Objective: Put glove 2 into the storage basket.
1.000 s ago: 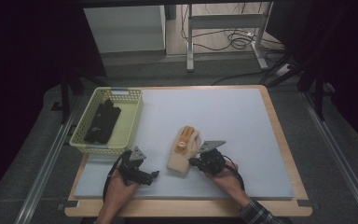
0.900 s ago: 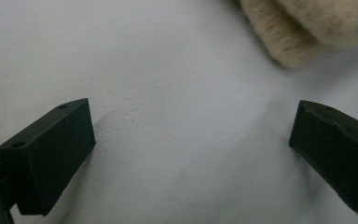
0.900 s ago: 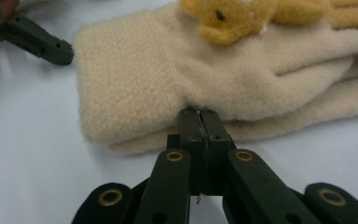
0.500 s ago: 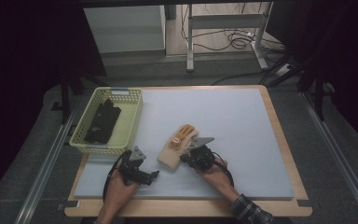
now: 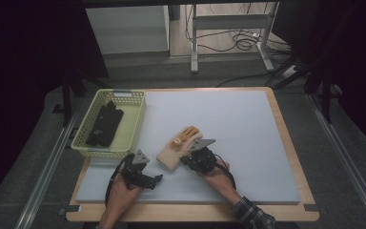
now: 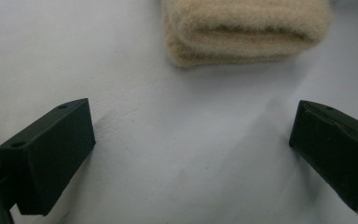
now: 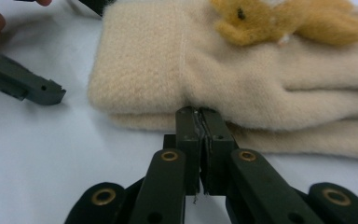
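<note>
Basket point(image 5: 132, 125) at far left holds dark gloves point(image 5: 105, 123), likely the drop spot. My left gripper point(image 5: 156, 178) rests jaws wide beside the cuff, ready to take it. Cream gloves point(image 5: 180, 145) lie stacked mid-mat. Right gripper point(image 7: 199, 122) is pinched together against their edge; whether fabric is caught, I cannot tell.

Dim, dark-edged room around an evenly lit table point(image 5: 248, 124); both gripper views are bright, softly shadowed, and blurred up close.
</note>
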